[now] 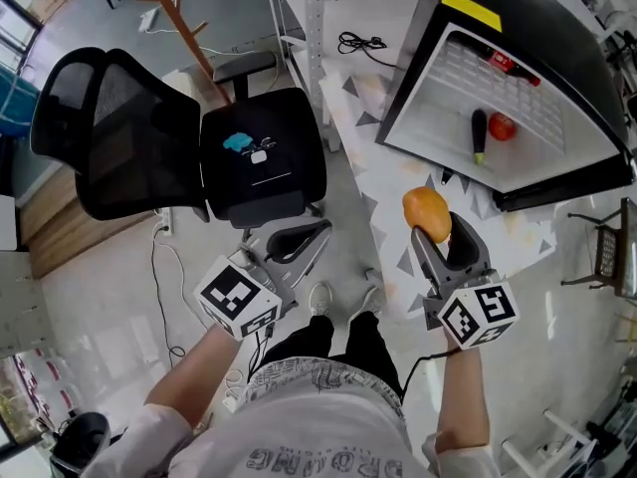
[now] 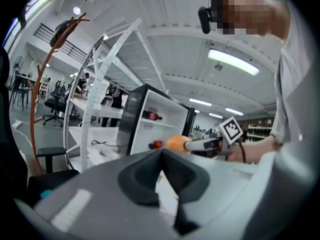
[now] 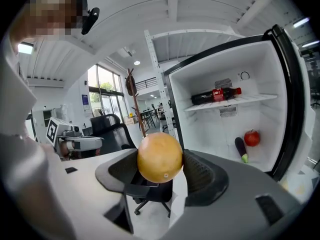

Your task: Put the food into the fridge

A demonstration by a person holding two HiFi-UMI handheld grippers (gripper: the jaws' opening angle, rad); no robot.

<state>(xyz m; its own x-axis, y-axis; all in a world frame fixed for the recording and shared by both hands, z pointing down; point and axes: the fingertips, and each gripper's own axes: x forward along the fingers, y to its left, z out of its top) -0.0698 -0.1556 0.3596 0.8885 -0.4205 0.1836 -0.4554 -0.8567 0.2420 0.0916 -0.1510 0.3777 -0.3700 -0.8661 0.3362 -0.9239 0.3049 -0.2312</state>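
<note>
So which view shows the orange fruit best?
The right gripper view: the orange fruit sits large and central, clamped in the right hand-held gripper. The head view shows it smaller, from above; the left gripper view, tiny and distant.

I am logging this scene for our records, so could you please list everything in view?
round orange fruit: one, orange, clamped between the right gripper's jaws
black fridge with a white inside: one, door open, ahead on the right
cola bottle with a red label: one, dark, lying on the fridge's upper shelf
round tomato: one, red, on the fridge's lower level
eggplant: one, dark purple, beside the tomato
black mesh office chair: one, on the left
small blue item: one, on the chair's seat
wooden coat stand: one, brown, behind the chair
white metal rack: one, beside the fridge
black cable: one, on the rack
left gripper: grey, shut, empty
right gripper: grey, shut on the fruit
</note>
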